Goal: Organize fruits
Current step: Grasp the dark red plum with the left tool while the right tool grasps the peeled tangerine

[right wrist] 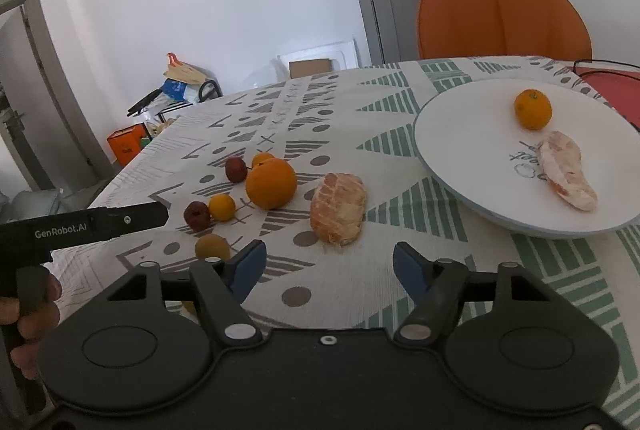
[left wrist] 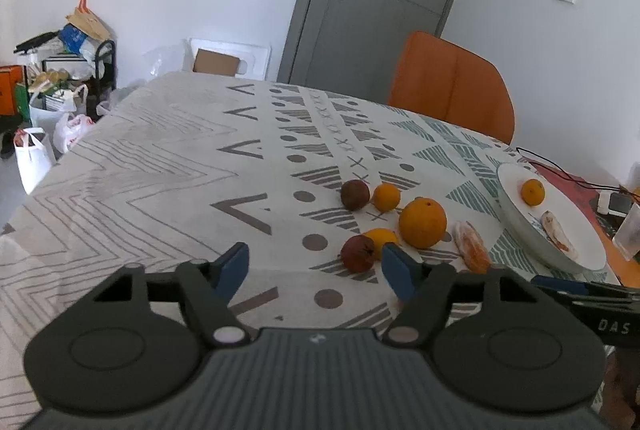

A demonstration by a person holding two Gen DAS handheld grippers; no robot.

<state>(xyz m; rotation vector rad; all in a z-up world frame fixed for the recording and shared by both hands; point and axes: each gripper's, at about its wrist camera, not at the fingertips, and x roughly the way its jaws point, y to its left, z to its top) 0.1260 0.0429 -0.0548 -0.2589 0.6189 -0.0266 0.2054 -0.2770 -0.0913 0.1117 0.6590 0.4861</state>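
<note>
Both the left gripper [left wrist: 314, 266] and right gripper [right wrist: 329, 264] hover spread and empty, probably lining up grabs, while 6 fruits, including the big orange [right wrist: 271, 183], wait on the tablecloth [left wrist: 160, 166] beside the plate [right wrist: 460, 134] holding 2.

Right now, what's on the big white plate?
On the white plate sit a small orange and a peeled citrus piece, close but apart. Some dark printed writing shows between them; the citrus piece covers part of it, so I can't read it.
</note>
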